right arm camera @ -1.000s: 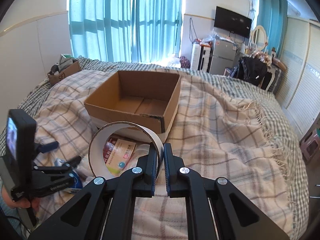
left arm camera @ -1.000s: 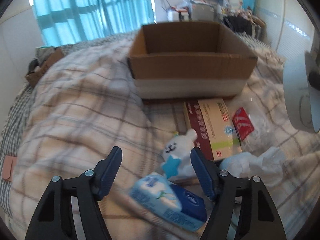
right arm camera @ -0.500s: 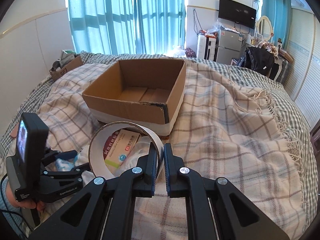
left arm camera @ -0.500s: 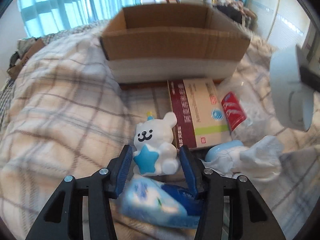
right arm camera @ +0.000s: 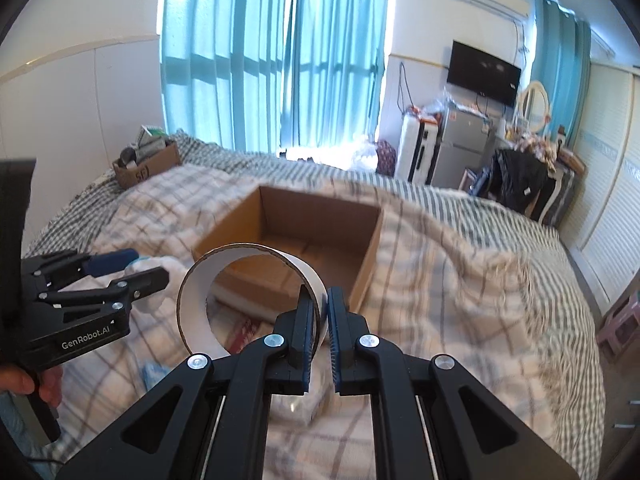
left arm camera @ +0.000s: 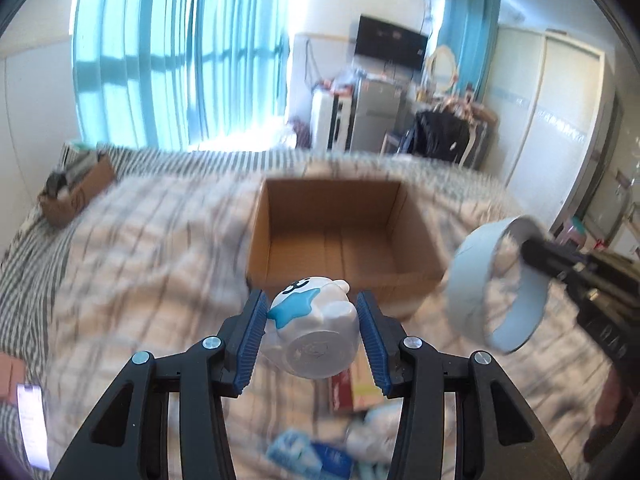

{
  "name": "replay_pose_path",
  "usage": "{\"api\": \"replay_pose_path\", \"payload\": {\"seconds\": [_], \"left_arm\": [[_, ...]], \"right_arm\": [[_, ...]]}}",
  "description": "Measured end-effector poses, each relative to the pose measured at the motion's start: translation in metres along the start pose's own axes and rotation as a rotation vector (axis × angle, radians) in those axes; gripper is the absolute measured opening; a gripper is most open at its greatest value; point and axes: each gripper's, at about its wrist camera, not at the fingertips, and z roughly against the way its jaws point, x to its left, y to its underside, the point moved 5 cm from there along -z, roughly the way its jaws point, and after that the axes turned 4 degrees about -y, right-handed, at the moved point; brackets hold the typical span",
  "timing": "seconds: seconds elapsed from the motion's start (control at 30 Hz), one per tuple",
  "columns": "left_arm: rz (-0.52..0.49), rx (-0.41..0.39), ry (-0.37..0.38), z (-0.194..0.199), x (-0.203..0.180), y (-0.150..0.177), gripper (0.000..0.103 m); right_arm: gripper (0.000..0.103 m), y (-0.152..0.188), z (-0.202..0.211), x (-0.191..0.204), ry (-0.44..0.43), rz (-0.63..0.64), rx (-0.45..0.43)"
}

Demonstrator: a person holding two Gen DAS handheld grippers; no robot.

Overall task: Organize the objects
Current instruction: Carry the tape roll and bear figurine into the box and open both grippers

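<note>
My left gripper (left arm camera: 311,307) is shut on a white bear toy (left arm camera: 316,330) with a blue star, held in the air in front of the open cardboard box (left arm camera: 340,236). The toy's round base faces the camera. My right gripper (right arm camera: 322,307) is shut on the wall of a wide white tape roll (right arm camera: 224,300), held above the bed in front of the box (right arm camera: 304,252). The roll (left arm camera: 496,284) also shows at the right of the left wrist view. The left gripper (right arm camera: 120,268) with the toy shows at the left of the right wrist view.
The box sits on a plaid blanket (right arm camera: 460,280) on the bed. A red and tan carton (left arm camera: 352,390) and blue tissue packs (left arm camera: 304,452) lie below the toy. A small box of clutter (right arm camera: 146,162) stands at the bed's far left corner.
My left gripper closed on the bear toy and lifted it off the bed toward the box. My right gripper rose slightly with the tape roll.
</note>
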Motion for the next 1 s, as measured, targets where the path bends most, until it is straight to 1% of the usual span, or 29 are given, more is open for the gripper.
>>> {"api": "replay_pose_path", "payload": {"seconds": [0.07, 0.13, 0.3, 0.43, 0.53, 0.63, 0.73, 0.87, 1.0], "left_arm": [[0.002, -0.017, 0.022, 0.002, -0.003, -0.014, 0.047], [0.003, -0.041, 0.027, 0.000, -0.004, -0.032, 0.047], [-0.006, -0.075, 0.022, -0.015, -0.006, -0.065, 0.047], [-0.030, -0.089, -0.012, -0.039, -0.004, -0.086, 0.047], [-0.052, -0.084, -0.037, -0.063, -0.003, -0.096, 0.047], [-0.067, -0.058, -0.047, -0.091, -0.001, -0.097, 0.047], [-0.087, -0.030, -0.055, -0.116, 0.000, -0.089, 0.047], [-0.091, 0.019, -0.055, -0.144, 0.003, -0.075, 0.047], [-0.097, 0.059, -0.042, -0.161, 0.002, -0.062, 0.047]], "right_arm": [[0.007, -0.014, -0.003, 0.002, -0.003, 0.009, -0.011], [0.007, -0.030, -0.009, 0.001, 0.004, 0.021, -0.024], [0.007, -0.065, -0.028, -0.010, 0.026, 0.030, -0.048], [0.007, -0.089, -0.053, -0.024, 0.037, 0.033, -0.046], [0.007, -0.102, -0.083, -0.034, 0.044, 0.032, -0.028], [0.007, -0.108, -0.115, -0.039, 0.044, 0.039, 0.001], [0.007, -0.107, -0.145, -0.043, 0.039, 0.043, 0.029], [0.007, -0.094, -0.179, -0.050, 0.022, 0.028, 0.069], [0.007, -0.078, -0.198, -0.056, 0.001, 0.005, 0.104]]}}
